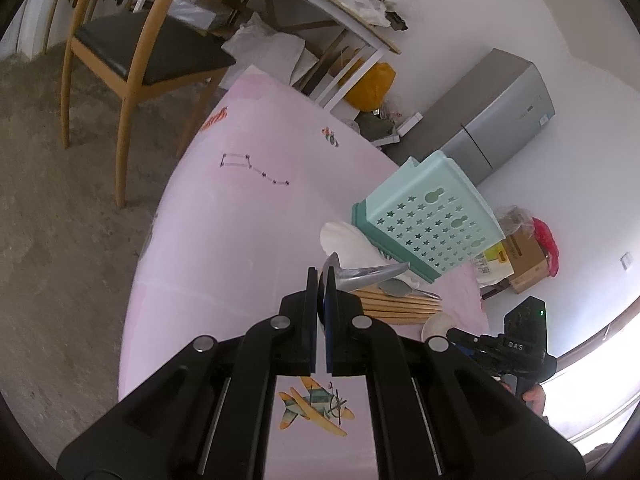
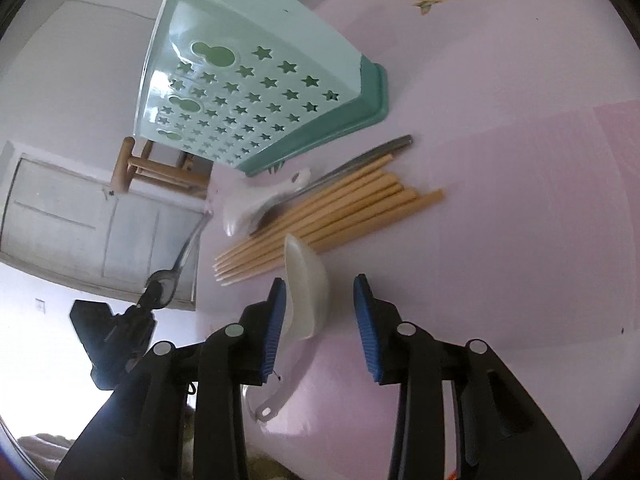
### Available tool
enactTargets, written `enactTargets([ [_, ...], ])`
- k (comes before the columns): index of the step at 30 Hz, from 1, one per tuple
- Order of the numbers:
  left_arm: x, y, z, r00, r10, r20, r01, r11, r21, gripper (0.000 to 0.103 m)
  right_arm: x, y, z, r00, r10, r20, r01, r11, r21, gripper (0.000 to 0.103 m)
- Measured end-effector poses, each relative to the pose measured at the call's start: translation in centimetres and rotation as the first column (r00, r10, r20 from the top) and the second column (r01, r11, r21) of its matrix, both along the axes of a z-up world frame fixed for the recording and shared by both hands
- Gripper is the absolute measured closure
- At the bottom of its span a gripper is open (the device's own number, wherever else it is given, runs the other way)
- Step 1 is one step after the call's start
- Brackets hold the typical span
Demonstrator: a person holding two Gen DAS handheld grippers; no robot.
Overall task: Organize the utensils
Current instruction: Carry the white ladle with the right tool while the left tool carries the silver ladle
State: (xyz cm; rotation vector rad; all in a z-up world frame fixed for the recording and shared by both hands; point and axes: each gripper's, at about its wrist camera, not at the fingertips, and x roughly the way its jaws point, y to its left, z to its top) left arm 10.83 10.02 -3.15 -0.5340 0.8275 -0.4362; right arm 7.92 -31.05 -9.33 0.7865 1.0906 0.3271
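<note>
Left gripper: clamped tight on a metal spoon, pinched at one end, the rest jutting out sideways above the pile.
Right gripper: jaws apart, straddling a white ceramic spoon; one pad sits against its bowl, the other stands clear, so no grip here.
White ceramic spoon: lying on the pink table near the edge closest to the right gripper, handle trailing back under the claw.
How it handles: looks glazed, so I'd call it slick, rigid and chippable; the narrow handle seems a safer hold than the rounded bowl.
Chopsticks: a wooden bundle just past the spoon, light and stiff, likely to roll apart if nudged.
Second white spoon: resting across the chopsticks, beside a grey metal utensil.
Basket: the mint star-holed holder stands beyond the pile towards the table's far edge; the likely destination.
</note>
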Motion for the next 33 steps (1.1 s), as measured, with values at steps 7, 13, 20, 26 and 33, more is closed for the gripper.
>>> enactTargets([
  [7,-0.8,-0.1,3.9,0.994,-0.005,0.107,0.001,0.999,0.039,0.101,-1.0,0.2,0.3,0.999,-0.032,0.043,0.033,0.999,-0.028,0.099],
  [13,-0.3,-1.0,9.1,0.971,-0.041,0.237,0.015,0.994,0.110,0.101,-3.1,-0.5,3.2,0.989,-0.063,0.136,0.077,0.992,-0.097,0.100],
  [20,0.8,-4.2,16.0,0.899,-0.128,0.418,0.024,0.969,0.247,0.101,-5.4,-0.6,7.3,0.960,-0.072,0.271,0.121,0.978,-0.170,0.100],
  [26,4.3,-8.9,18.2,0.882,-0.226,0.413,0.013,0.889,0.458,0.101,-7.1,-0.6,9.5,0.932,-0.065,0.356,0.141,0.971,-0.192,0.100],
  [33,8.1,-13.1,18.1,0.887,-0.319,0.333,0.018,0.746,0.666,0.101,-7.8,-0.9,10.4,0.916,-0.065,0.396,0.153,0.969,-0.195,0.100],
])
